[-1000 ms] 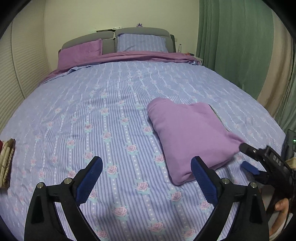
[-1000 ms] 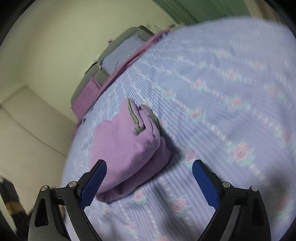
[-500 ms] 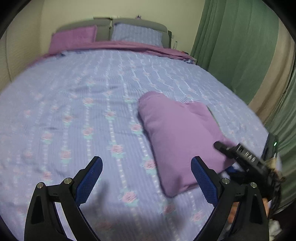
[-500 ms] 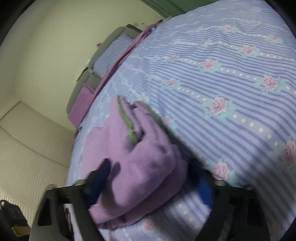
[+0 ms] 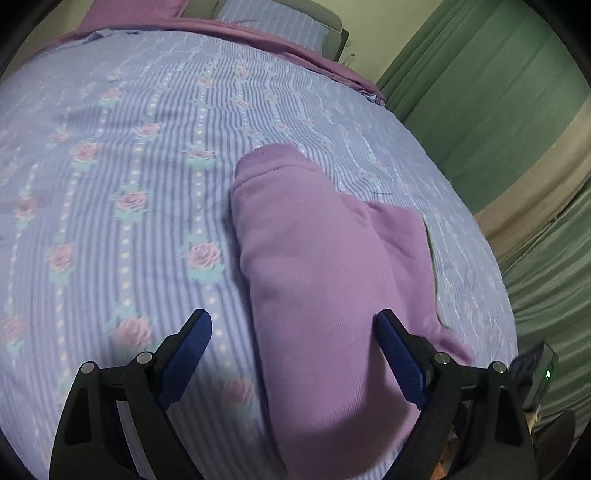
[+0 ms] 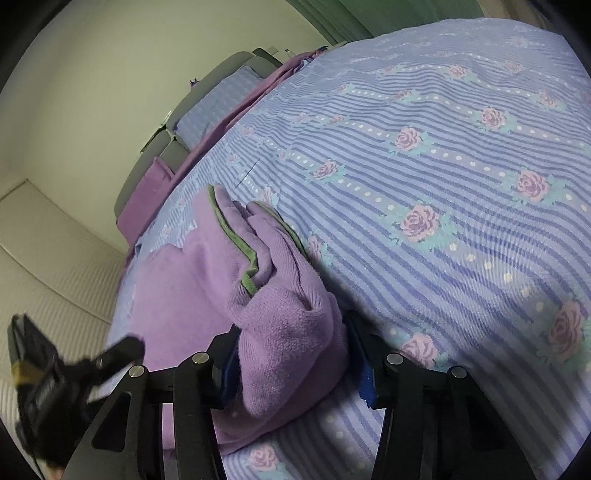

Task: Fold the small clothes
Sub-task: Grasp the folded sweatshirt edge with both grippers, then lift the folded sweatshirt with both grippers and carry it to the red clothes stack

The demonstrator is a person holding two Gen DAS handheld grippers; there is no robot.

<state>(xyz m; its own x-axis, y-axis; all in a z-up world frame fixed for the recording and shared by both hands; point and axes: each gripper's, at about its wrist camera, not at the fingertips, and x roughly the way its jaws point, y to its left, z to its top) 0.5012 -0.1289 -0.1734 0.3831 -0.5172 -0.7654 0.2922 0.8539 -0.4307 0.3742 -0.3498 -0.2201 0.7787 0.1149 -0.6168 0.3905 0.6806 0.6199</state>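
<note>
A folded purple garment (image 5: pixel 325 258) with a green-trimmed edge (image 6: pixel 236 236) lies on the floral striped bedspread (image 5: pixel 129 166). My left gripper (image 5: pixel 291 321) hovers over its near end. Its jaws are wide and closing, with the fabric's left edge between the blue pads (image 5: pixel 184 350) and neither pad pressing on it. My right gripper (image 6: pixel 291 350) is closing on the garment's thick folded corner (image 6: pixel 291 332), and the bunched cloth fills the gap between its pads. The left gripper's tip (image 6: pixel 118 350) shows at the lower left of the right wrist view.
Purple and striped pillows (image 5: pixel 273 22) lean on a grey headboard (image 6: pixel 207 88) at the far end. Green curtains (image 5: pixel 498 110) hang along the bed's right side. A pale panelled wall (image 6: pixel 55 258) runs along the other side. The right gripper's body (image 5: pixel 535 369) sits by the bed edge.
The left gripper came forward and down over the garment's near end. The right gripper's jaws drew in from wide open around the folded corner.
</note>
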